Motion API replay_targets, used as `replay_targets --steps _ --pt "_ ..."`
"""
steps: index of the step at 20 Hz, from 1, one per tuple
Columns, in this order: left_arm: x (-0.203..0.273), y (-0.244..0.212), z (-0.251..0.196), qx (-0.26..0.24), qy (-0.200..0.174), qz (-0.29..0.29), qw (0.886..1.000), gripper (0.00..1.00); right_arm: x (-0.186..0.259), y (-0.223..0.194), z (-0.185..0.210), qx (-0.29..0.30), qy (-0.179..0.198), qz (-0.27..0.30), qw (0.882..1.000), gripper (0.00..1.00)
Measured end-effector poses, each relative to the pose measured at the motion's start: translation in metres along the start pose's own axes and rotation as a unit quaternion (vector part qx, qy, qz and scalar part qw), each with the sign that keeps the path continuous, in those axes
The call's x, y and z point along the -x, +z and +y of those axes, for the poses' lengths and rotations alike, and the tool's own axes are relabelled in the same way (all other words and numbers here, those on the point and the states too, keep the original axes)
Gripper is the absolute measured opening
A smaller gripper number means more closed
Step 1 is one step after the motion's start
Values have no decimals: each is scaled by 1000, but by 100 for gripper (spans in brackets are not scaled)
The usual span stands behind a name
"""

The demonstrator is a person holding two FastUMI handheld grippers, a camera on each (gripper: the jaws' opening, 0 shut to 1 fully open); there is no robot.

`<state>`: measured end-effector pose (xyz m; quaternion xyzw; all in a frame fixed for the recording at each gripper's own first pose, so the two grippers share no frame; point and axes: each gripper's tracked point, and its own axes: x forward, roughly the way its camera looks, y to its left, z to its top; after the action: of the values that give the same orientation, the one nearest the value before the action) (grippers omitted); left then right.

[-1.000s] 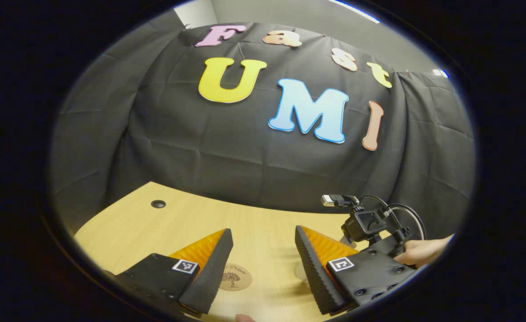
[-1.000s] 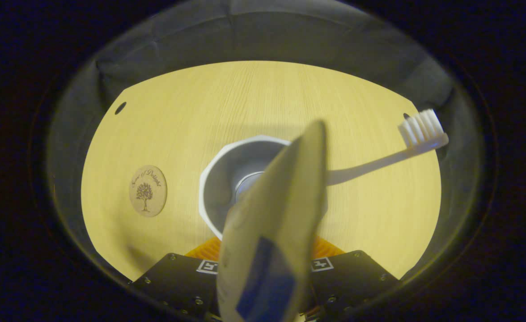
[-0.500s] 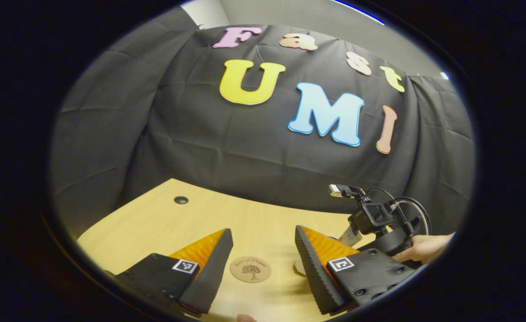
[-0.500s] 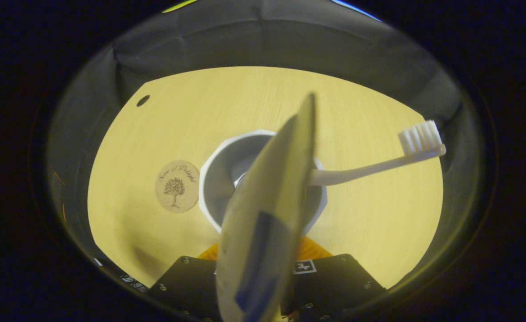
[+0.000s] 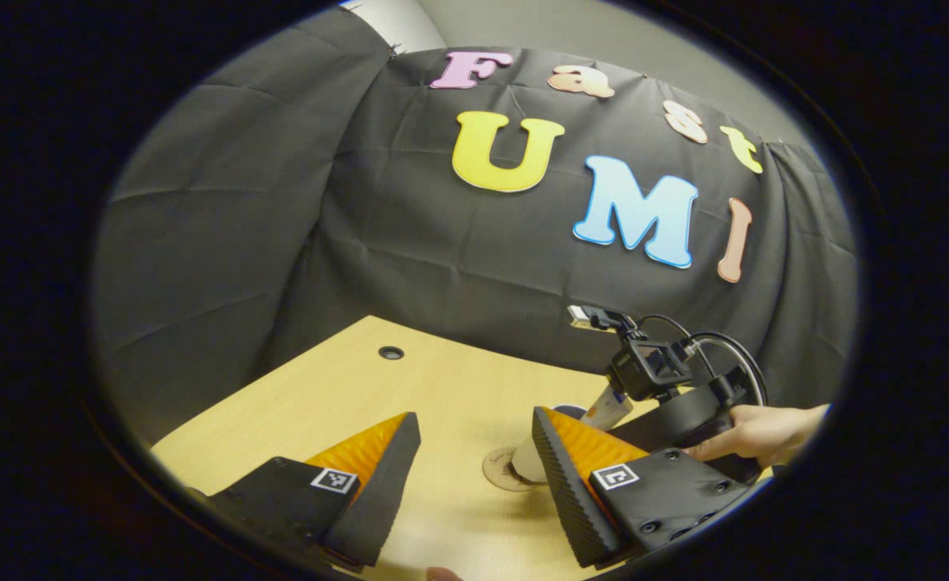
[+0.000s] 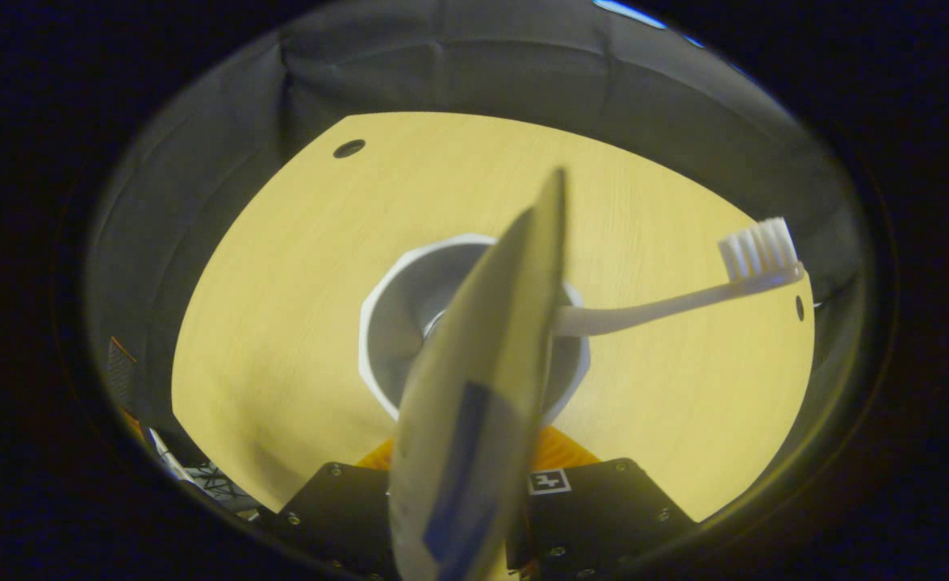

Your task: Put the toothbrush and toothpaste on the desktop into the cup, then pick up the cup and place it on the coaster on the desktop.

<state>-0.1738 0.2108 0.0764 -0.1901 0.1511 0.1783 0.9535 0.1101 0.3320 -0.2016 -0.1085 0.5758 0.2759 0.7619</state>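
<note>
Wooden desk (image 6: 297, 266) is seen bare toward twelve o'clock. Cup (image 6: 398, 323), holding toothbrush (image 6: 753, 258) and toothpaste (image 6: 482, 363), is gripped at its rim by right gripper (image 6: 470, 464), over coaster (image 5: 500, 470). Left gripper (image 5: 474, 460) is held spread, empty.

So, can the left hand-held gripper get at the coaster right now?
Probably not cleanly. The left hand-held gripper is open and the coaster lies just ahead of its fingers, but the cup covers part of it; whether it rests on it or hangs just above, I cannot tell.

Toothbrush (image 6: 684, 298) and toothpaste (image 6: 482, 363) stand in cup (image 6: 394, 323) over coaster (image 5: 500, 472)
</note>
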Motion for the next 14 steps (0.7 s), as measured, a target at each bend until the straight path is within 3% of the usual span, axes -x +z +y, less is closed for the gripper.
replay_targets --steps 14 --pt "-8 -4 4 6 5 10 1000 90 -13 12 14 22 2 21 1000 32"
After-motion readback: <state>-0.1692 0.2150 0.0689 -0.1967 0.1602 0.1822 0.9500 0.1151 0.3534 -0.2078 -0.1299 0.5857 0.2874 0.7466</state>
